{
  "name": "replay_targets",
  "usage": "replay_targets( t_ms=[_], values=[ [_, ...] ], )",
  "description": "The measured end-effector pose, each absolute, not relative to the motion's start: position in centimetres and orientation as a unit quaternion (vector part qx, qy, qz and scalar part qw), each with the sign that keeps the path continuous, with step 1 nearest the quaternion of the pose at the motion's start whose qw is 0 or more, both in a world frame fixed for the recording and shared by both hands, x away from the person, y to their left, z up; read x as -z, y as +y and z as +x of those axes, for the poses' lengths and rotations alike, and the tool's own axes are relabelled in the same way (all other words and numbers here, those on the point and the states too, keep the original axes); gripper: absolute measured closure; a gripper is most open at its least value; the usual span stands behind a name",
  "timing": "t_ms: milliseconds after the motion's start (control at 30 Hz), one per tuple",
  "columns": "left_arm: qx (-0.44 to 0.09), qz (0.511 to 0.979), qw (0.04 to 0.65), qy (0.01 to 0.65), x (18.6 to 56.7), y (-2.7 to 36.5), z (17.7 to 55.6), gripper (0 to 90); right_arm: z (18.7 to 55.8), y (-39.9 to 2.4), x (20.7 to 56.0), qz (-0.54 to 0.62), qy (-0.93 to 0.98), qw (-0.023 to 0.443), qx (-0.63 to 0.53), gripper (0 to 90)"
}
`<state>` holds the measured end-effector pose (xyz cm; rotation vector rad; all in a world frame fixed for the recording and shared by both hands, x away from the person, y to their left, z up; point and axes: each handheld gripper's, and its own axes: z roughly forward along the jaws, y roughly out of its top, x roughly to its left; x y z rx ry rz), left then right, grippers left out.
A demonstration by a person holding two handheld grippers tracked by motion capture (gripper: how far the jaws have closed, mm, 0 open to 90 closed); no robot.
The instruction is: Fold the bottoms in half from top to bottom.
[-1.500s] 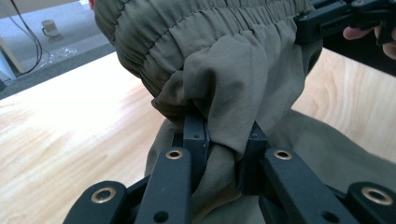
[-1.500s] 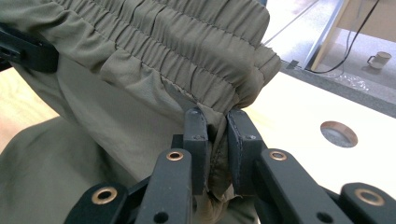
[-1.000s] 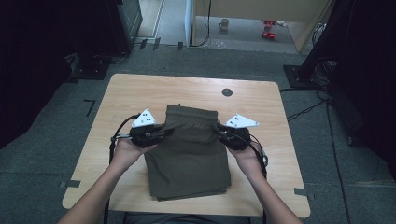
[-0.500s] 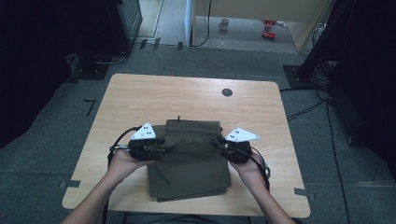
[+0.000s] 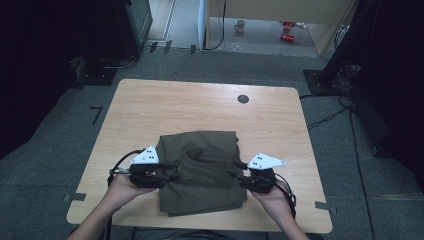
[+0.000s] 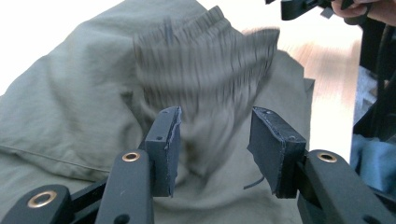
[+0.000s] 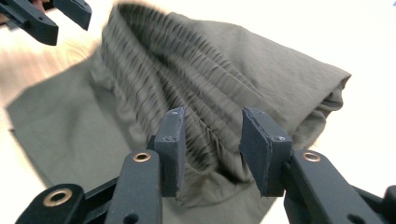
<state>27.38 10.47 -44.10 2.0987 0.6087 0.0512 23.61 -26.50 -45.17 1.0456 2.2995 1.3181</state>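
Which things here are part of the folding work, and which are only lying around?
Part of the work:
- olive garment, folded over on the table
- left gripper, jaws apart
- right gripper, jaws apart

Only lying around:
- mug on the floor
- red object on the floor
- cables beside the table

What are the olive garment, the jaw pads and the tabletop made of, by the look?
Olive garment: soft woven cloth, likely cotton blend; matte, creased, with a gathered elastic waistband. Jaw pads: probably dark foam or rubber, with ragged, worn edges. Tabletop: light wood-grain surface, likely laminate; smooth, faint sheen.
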Motion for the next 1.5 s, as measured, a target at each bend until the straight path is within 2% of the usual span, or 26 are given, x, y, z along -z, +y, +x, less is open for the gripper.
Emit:
replay_targets(
  t_ms=[100, 400, 633, 833, 933, 1033, 1200, 1333, 1500],
  values=[
    [-0.031, 0.846, 0.465, 0.259, 43.7, 11.3, 27.7, 56.0, 23.3, -27.3, 44.7, 0.37, 0.791, 0.141, -0.466, 70.8],
    [-0.038, 0.842, 0.452, 0.29, 44.4, 11.7, 29.6, 63.9, 24.9, -27.9, 45.2, 0.39, 0.788, 0.143, -0.455, 77.7],
    [-0.031, 0.84, 0.45, 0.303, 44.9, 11.0, 31.7, 74.4, 27.8, -28.1, 45.3, 0.391, 0.78, 0.139, -0.469, 79.5],
    [-0.024, 0.84, 0.439, 0.317, 45.7, 10.0, 33.9, 83.3, 30.9, -27.2, 46.5, 0.4, 0.792, 0.137, -0.44, 87.3],
    [-0.017, 0.842, 0.434, 0.318, 46.2, 9.5, 34.5, 86.8, 32.2, -26.8, 46.9, 0.41, 0.792, 0.119, -0.436, 88.3],
    [-0.01, 0.844, 0.433, 0.317, 46.5, 8.9, 34.8, 87.9, 33.2, -26.5, 47.5, 0.406, 0.799, 0.115, -0.429, 88.5],
    [0.001, 0.852, 0.426, 0.305, 47.0, 8.0, 34.5, 89.6, 34.1, -26.4, 49.0, 0.41, 0.806, 0.076, -0.42, 88.4],
    [0.005, 0.859, 0.419, 0.294, 47.3, 7.5, 33.8, 89.0, 33.5, -26.1, 48.7, 0.397, 0.811, 0.071, -0.424, 86.2],
    [0.011, 0.867, 0.415, 0.276, 47.4, 7.2, 32.5, 84.0, 32.0, -25.7, 48.4, 0.377, 0.819, 0.06, -0.429, 82.7]
  ],
)
